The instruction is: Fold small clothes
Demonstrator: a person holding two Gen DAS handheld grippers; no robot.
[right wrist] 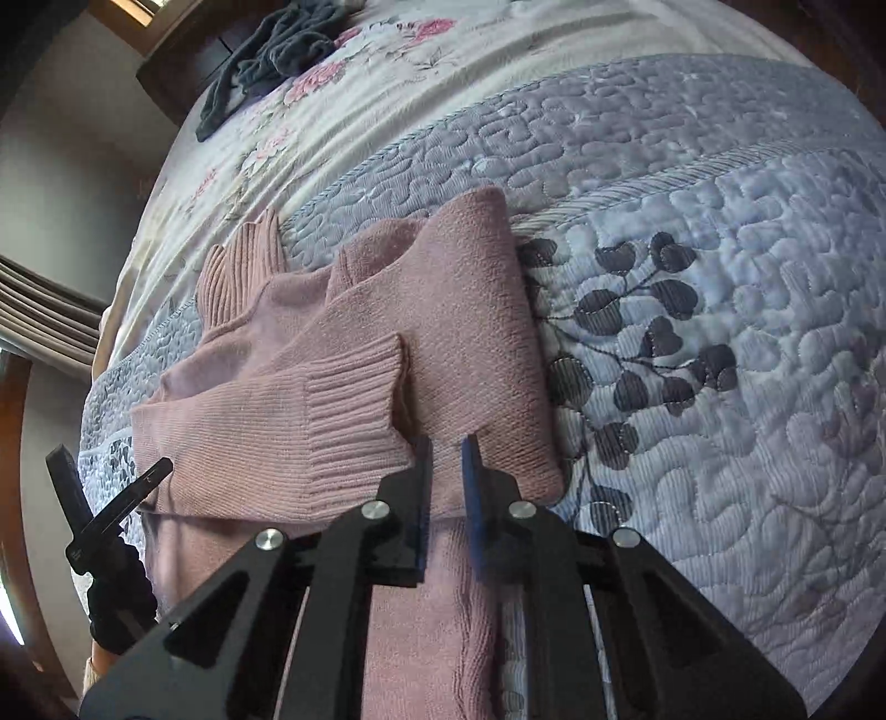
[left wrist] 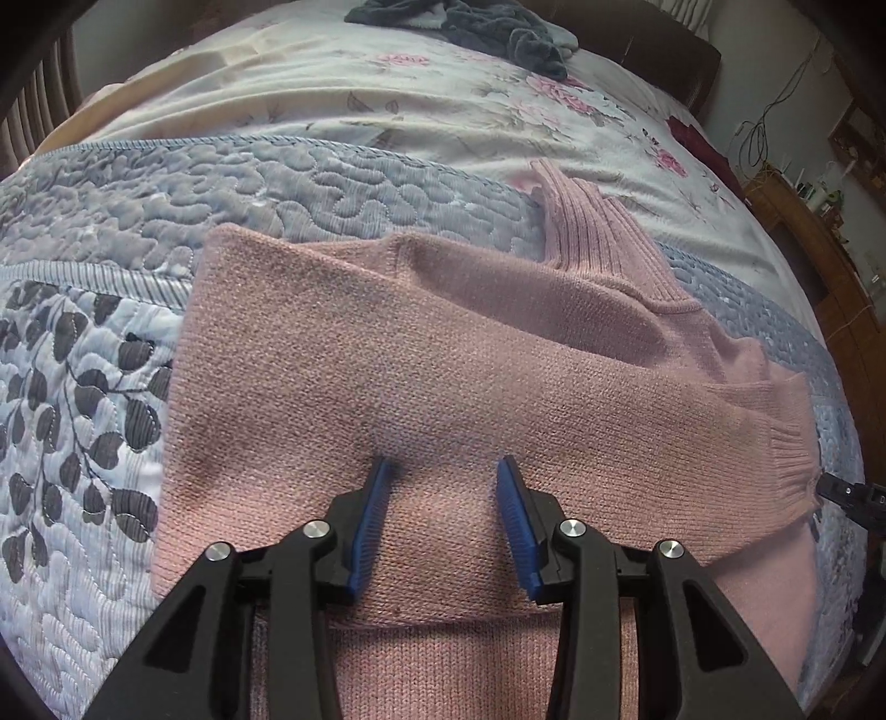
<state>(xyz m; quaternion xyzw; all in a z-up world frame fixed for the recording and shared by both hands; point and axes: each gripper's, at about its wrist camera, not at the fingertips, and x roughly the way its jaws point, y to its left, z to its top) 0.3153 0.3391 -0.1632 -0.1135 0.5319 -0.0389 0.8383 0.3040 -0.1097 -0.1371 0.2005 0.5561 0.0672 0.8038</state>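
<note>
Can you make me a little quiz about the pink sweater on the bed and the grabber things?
1. True or false: the pink sweater lies on a bare wooden floor.
2. What lies at the far end of the bed? A) dark grey clothes B) a red ball C) a book
3. Fill in: the jaws of the left gripper are ____.

Key: 1 false, it lies on the quilt. 2 A. 3 open.

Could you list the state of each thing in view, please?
Pink sweater: partly folded, both sleeves laid across the body, flat on the quilt.
Left tool: open, over the sweater, gripping nothing.
Right tool: open narrowly, over the sweater's edge.
Grey garment: crumpled, unfolded, further up the bed.
</note>
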